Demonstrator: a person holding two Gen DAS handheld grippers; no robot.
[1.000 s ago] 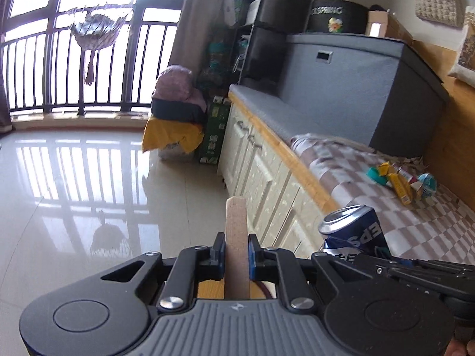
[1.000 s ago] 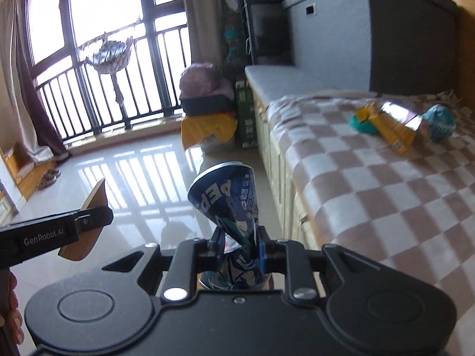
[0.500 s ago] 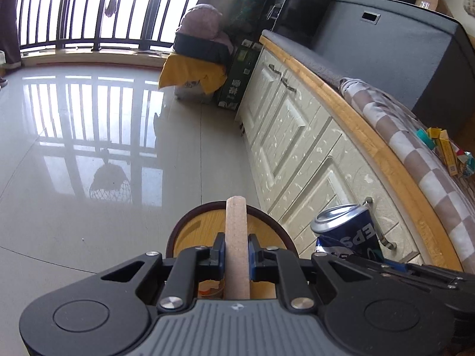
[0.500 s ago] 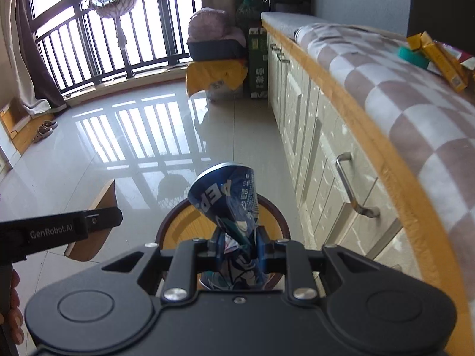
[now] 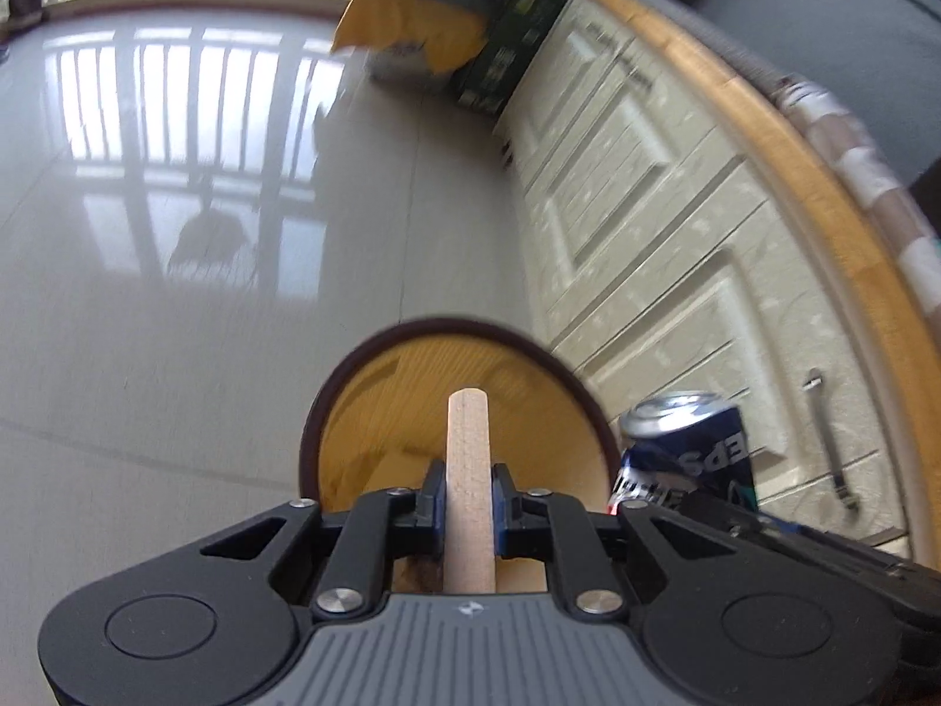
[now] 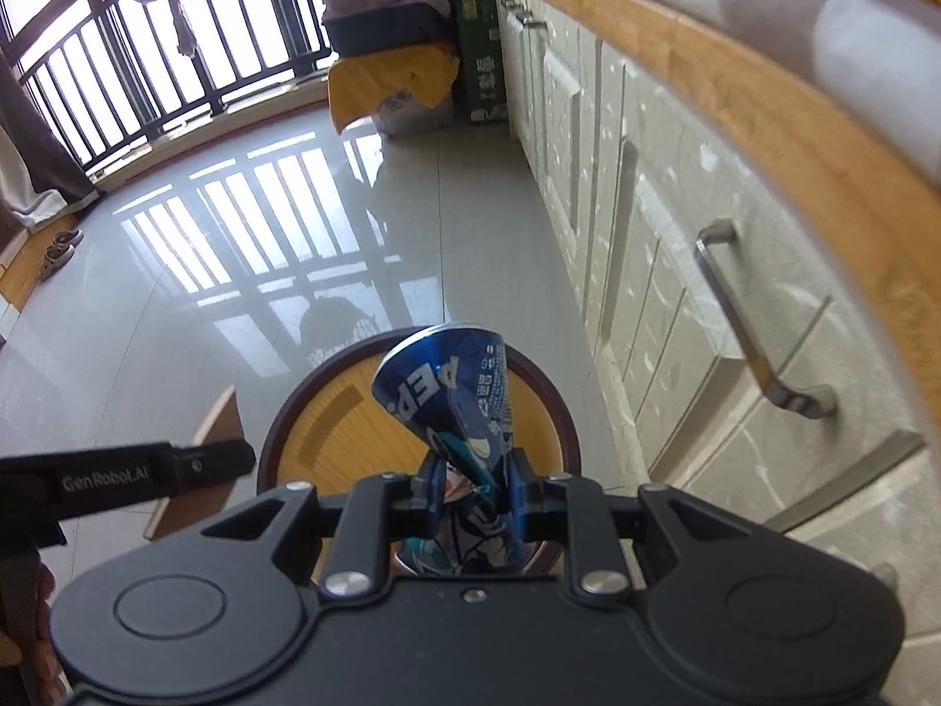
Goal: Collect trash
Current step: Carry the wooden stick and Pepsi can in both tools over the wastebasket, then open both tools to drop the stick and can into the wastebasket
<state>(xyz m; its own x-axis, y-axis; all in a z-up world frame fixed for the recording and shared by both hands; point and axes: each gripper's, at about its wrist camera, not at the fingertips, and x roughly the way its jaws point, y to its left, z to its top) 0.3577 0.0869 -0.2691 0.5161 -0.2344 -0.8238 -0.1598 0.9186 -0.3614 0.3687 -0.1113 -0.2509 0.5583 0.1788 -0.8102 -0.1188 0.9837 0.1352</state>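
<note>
Bin (image 5: 353,406) now nearer below can (image 6: 464,406)

Left gripper (image 5: 469,497) clamped on a flat pale wooden slat (image 5: 469,470), above a round wooden bin (image 5: 459,412)

The bin, dark-rimmed with a yellow interior, stands on glossy grey floor tiles (image 5: 176,353); a crushed blue drink can (image 5: 685,450) is just right of its rim, cream cabinet doors (image 5: 647,223) beyond.

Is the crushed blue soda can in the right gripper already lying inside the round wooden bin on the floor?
No, the crushed blue soda can is clamped between the right gripper pads, above the round wooden bin.
</note>
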